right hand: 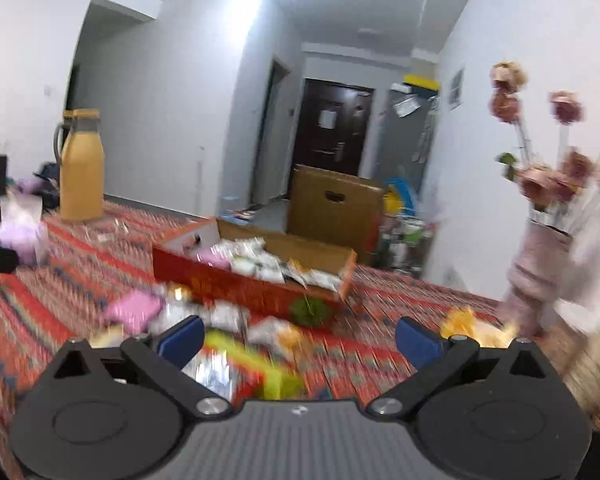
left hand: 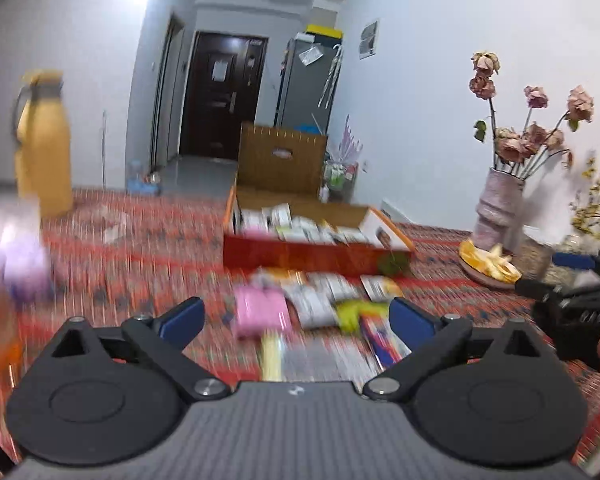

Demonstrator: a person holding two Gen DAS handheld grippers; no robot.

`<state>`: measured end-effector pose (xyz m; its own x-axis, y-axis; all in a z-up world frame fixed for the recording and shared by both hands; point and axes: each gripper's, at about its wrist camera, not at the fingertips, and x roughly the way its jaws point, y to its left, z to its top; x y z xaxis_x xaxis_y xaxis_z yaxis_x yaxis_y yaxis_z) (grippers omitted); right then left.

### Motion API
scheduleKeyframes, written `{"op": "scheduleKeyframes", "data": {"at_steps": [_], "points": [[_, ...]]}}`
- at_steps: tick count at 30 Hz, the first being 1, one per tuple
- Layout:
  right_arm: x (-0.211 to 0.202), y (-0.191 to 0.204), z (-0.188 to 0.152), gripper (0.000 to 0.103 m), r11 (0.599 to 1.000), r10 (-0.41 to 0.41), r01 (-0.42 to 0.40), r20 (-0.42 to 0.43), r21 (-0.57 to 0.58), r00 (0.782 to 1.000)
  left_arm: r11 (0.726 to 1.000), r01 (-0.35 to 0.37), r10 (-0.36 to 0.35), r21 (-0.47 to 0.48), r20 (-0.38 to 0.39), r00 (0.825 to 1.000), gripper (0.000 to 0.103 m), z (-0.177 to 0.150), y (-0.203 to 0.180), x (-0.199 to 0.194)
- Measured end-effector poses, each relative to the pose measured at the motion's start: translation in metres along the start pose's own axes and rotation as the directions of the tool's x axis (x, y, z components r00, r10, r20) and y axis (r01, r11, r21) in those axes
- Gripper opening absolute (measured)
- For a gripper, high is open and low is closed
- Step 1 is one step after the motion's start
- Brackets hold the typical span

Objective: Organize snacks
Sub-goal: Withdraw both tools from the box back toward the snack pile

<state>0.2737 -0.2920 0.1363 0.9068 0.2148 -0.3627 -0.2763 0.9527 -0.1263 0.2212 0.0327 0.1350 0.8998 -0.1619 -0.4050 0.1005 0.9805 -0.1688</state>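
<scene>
Both the left claw (left hand: 296,316) and right claw (right hand: 298,336) gape wide, empty. Glossy foil snack packets (left hand: 320,300) lie loose on the woven red-patterned desk (left hand: 140,240), before the rectangular cardboard box (left hand: 300,254) holding more.

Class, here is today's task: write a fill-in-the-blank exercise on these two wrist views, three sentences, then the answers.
1. Both the left gripper and the right gripper have their jaws ____.
2. Many snack packets already lie inside the ____ box.
3. The pink packet lies on the tablecloth, ____ the box.

Answers: open; red; outside
</scene>
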Motion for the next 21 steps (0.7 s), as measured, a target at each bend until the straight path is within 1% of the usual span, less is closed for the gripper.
{"op": "scheduleKeyframes", "data": {"at_steps": [2,4,6,8,10,11,13,15,18,21], "points": [[-0.017,0.011,-0.026,0.102,1.000,0.005,-0.005,-0.020,0.010,1.000,0.999,-0.019,0.019,-0.033,-0.010,1.000,0.101,-0.030,-0.002,-0.020],[-0.035,0.021,-0.052,0.102,0.999,0.023,-0.021,-0.052,0.029,0.998,0.999,-0.040,0.038,-0.028,-0.047,0.998,0.101,-0.053,-0.002,-0.032],[-0.046,0.027,-0.072,0.102,0.998,0.034,-0.029,-0.080,0.054,0.996,0.997,-0.080,0.079,-0.009,-0.078,0.994,0.101,-0.067,-0.002,-0.040],[-0.053,0.031,-0.086,0.102,0.996,0.053,-0.045,-0.111,0.075,0.992,0.994,-0.112,0.111,0.000,-0.092,0.989,0.101,-0.074,0.001,-0.046],[-0.055,0.031,-0.094,0.102,0.995,0.066,-0.054,-0.133,0.088,0.989,0.993,-0.120,0.119,-0.009,-0.098,0.988,0.101,-0.074,0.003,-0.047],[-0.052,0.030,-0.097,0.102,0.995,0.058,-0.045,-0.137,0.094,0.989,0.992,-0.125,0.123,-0.016,-0.100,0.987,0.101,-0.072,0.004,-0.045],[-0.053,0.026,-0.094,0.102,0.993,0.036,-0.022,-0.128,0.113,0.991,0.991,-0.129,0.126,-0.023,-0.097,0.987,0.101,-0.065,0.003,-0.039],[-0.055,0.021,-0.090,0.102,0.989,0.037,-0.023,-0.099,0.144,0.994,0.992,-0.127,0.125,-0.019,-0.087,0.988,0.101,-0.057,0.003,-0.031],[-0.048,0.012,-0.085,0.102,0.976,0.070,-0.053,-0.076,0.210,0.995,0.991,-0.134,0.133,-0.002,-0.099,0.986,0.101,-0.050,0.003,-0.010],[-0.028,0.009,-0.083,0.102,0.959,0.086,-0.060,-0.083,0.275,0.993,0.990,-0.138,0.141,0.033,-0.119,0.983,0.101,-0.039,0.005,0.023]]}}
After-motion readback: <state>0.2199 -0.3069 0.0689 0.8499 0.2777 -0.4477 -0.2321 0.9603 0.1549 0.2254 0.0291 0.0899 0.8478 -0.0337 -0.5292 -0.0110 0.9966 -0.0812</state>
